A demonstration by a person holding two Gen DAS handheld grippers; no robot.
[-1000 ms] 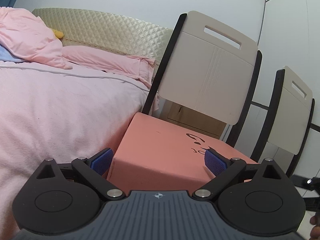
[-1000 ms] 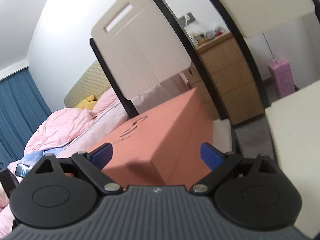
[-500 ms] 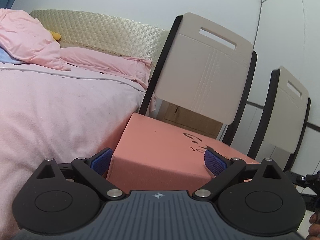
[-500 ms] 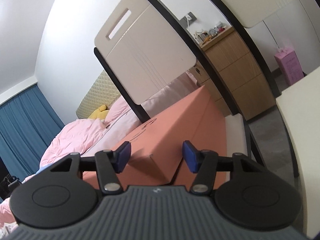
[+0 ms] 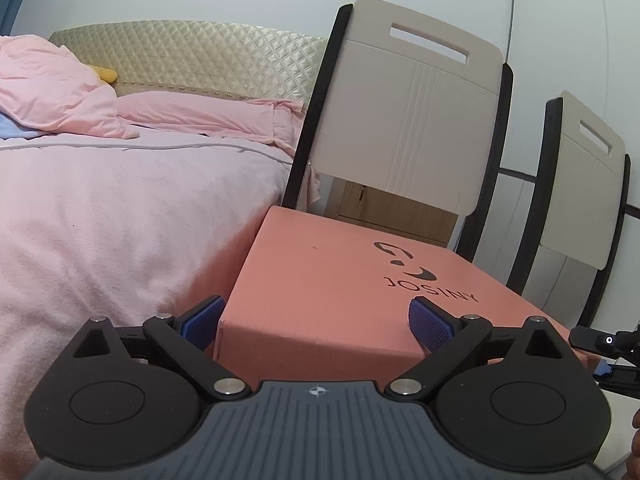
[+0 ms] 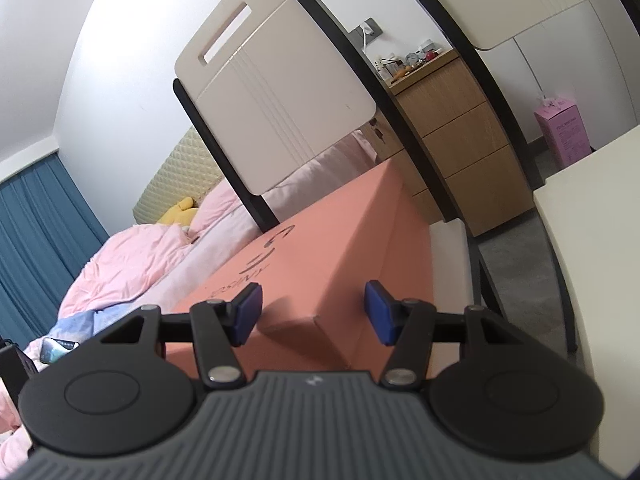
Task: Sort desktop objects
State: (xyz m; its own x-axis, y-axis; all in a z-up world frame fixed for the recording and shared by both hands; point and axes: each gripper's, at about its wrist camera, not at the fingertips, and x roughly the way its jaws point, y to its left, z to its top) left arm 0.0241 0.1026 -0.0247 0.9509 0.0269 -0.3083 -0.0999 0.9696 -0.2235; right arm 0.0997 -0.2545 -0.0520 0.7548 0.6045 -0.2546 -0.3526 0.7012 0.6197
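Note:
A salmon-pink cardboard box (image 5: pixel 340 292) printed "JOSINY" lies on a chair seat next to the bed. It also shows in the right wrist view (image 6: pixel 320 264). My left gripper (image 5: pixel 316 322) is open, its blue pads spread wide over the box's near left corner. My right gripper (image 6: pixel 314 312) is open but narrower, its pads either side of the box's near right corner. Neither gripper holds anything. The right gripper's black tip (image 5: pixel 600 340) shows at the right edge of the left wrist view.
The beige chair back (image 5: pixel 404 120) with black frame rises behind the box. A second chair (image 5: pixel 580 184) stands to the right. A bed with pink bedding (image 5: pixel 120 208) is at the left. A wooden drawer unit (image 6: pixel 460 148) and white tabletop (image 6: pixel 596 248) are at the right.
My right gripper's jaws have narrowed from wide open and it has tilted toward the box corner. My left gripper has shifted slightly, showing more of the box top.

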